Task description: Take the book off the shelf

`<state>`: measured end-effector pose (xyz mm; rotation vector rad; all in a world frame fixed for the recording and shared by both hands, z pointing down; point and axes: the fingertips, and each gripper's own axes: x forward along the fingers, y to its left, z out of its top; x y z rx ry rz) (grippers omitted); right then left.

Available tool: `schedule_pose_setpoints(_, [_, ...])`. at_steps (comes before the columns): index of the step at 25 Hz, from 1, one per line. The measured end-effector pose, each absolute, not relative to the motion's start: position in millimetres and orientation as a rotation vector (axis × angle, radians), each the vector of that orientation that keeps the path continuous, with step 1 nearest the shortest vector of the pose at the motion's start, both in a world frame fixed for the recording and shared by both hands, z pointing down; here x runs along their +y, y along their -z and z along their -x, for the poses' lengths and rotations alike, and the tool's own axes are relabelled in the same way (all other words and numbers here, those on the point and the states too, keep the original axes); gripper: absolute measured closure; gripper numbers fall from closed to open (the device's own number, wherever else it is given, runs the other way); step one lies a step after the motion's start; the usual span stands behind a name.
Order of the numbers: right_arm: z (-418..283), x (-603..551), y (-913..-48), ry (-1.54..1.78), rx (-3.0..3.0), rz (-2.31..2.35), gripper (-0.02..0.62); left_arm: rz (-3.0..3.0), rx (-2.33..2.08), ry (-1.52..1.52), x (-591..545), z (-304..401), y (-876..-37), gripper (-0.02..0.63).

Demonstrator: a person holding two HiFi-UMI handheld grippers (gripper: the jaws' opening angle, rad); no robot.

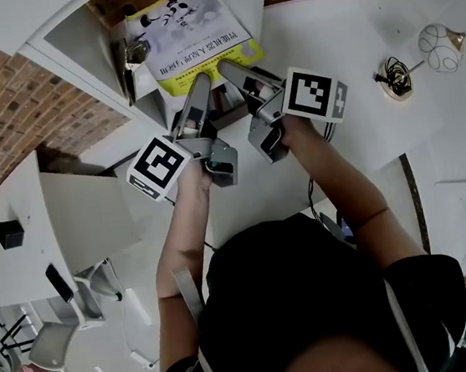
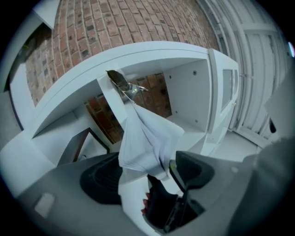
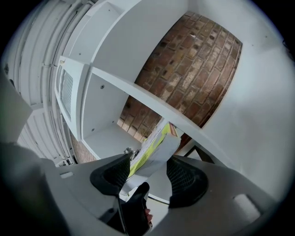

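Note:
The book (image 1: 189, 35), with a white and yellow cover, lies tilted at the mouth of a white shelf (image 1: 70, 28) compartment, cover up. Both grippers reach in at its near edge. My left gripper (image 1: 201, 82) stands open: in the left gripper view its white pages (image 2: 145, 138) fan out between the wide jaws of that gripper (image 2: 147, 177), and no pad presses on them. My right gripper (image 1: 225, 66) is open too. In the right gripper view the book's yellow-edged corner (image 3: 154, 150) sits between the pads of this gripper (image 3: 148, 173), with a gap on the right side.
A metal bookend (image 1: 134, 54) stands left of the book in the compartment. Brick wall (image 1: 3, 100) shows behind the shelf. A white table (image 1: 349, 32) at the right carries a round ornament (image 1: 438, 36) and a wire piece (image 1: 394, 77). Chairs (image 1: 64, 319) stand lower left.

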<state>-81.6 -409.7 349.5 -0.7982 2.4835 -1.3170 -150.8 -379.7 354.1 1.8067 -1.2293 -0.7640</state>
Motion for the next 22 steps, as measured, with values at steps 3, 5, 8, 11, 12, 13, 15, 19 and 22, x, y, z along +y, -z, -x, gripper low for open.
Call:
schedule_pose_setpoints(3, [82,-416,-350,1.332,2.471,0.805,0.359,-1.771,-1.236,0.775,-383,158,-355,0.289])
schedule_pose_setpoints(5, [83,-420,-350,1.340,2.457,0.818,0.373,-1.758,-1.220,0.786,-383,162,-355,0.378])
schedule_pose_setpoints(8, [84,-424,-348,1.351,2.444,0.829,0.396,-1.762,-1.194,0.791,-385,163,-354,0.430])
schedule_pose_setpoints(11, [87,-426,-349,1.364,2.439,0.844,0.421,-1.776,-1.191,0.787,-386,161,-353,0.468])
schedule_pose_setpoints(12, [88,-427,-350,1.367,2.438,0.854,0.428,-1.777,-1.189,0.786,-387,161,-353,0.484])
schedule_pose_setpoints(13, [88,-428,-351,1.368,2.437,0.863,0.434,-1.776,-1.184,0.787,-387,161,-352,0.494])
schedule_pose_setpoints(15, [89,-429,-351,1.365,2.438,0.874,0.437,-1.774,-1.169,0.794,-388,160,-351,0.495])
schedule_pose_setpoints(19, [90,-431,-352,1.377,2.423,0.884,0.434,-1.767,-1.132,0.812,-389,160,-351,0.506])
schedule_pose_setpoints(22, [89,-430,-352,1.400,2.400,0.884,0.449,-1.749,-1.109,0.822,-388,159,-351,0.515])
